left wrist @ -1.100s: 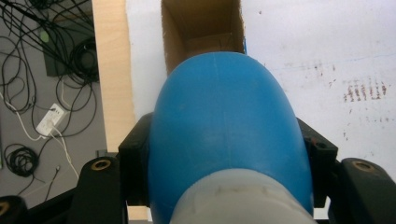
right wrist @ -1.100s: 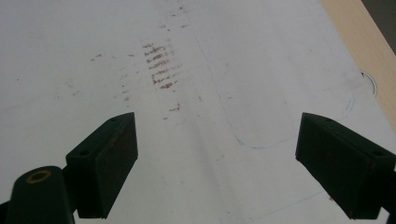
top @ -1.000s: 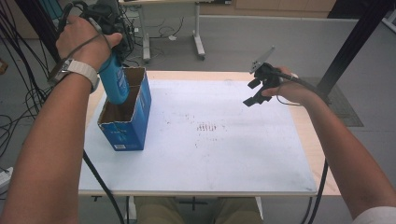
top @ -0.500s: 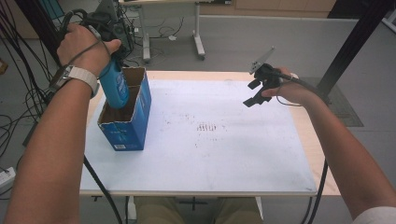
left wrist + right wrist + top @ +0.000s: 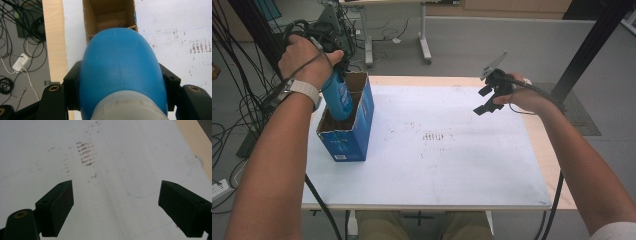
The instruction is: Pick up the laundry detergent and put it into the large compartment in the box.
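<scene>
On the white-covered tabletop (image 5: 437,170), a cluster of reddish-brown smudges (image 5: 435,136) marks the middle. At the left stands an open-topped blue cardboard box (image 5: 348,135). The left claw (image 5: 120,82) is clamped on a blue bottle (image 5: 337,97), which hangs tilted with its lower end inside the box's opening. Farther off at the right, the right claw (image 5: 484,100) hovers above the tabletop, its jaws spread wide apart with nothing between them.

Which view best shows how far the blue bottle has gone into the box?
The high view: the bottle stands tilted with its lower end inside the open box. The left gripper view looks down the bottle's rounded body into the box. The right gripper view looks at the white mat.
</scene>
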The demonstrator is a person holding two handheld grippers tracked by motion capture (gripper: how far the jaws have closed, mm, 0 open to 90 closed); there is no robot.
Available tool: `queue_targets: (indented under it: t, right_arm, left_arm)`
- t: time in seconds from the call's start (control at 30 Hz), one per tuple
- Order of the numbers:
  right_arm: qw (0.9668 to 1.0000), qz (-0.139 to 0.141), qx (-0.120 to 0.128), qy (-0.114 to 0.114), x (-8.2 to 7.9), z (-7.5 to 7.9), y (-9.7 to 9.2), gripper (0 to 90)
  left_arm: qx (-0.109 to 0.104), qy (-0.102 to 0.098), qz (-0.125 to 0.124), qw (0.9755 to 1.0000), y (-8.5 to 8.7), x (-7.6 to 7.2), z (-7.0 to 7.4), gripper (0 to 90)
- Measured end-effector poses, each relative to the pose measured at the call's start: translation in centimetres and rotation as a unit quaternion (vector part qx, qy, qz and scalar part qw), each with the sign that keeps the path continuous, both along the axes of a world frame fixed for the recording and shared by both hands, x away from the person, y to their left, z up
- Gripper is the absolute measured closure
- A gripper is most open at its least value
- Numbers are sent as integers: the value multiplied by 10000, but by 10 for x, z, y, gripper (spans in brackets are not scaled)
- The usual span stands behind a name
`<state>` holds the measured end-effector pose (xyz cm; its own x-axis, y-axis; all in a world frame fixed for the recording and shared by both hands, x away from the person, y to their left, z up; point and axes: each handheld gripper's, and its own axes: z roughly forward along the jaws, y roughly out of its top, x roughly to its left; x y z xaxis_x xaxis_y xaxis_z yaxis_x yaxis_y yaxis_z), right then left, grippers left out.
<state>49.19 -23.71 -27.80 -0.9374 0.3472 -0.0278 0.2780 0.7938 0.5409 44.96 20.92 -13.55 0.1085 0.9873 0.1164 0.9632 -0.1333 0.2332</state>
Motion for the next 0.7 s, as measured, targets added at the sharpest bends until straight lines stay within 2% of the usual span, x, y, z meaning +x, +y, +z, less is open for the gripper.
queue_targets:
  t: [0.27, 0.7]
  right_arm:
    - [10000, 7, -3, 9, 0, -1, 1, 126]
    - [10000, 4, -10, 41, 1, -4, 2, 126]
  left_arm:
    - [-25, -1, 39, 10000, 4, 0, -15, 376]
    - [-39, -4, 24, 10000, 6, 1, -30, 376]
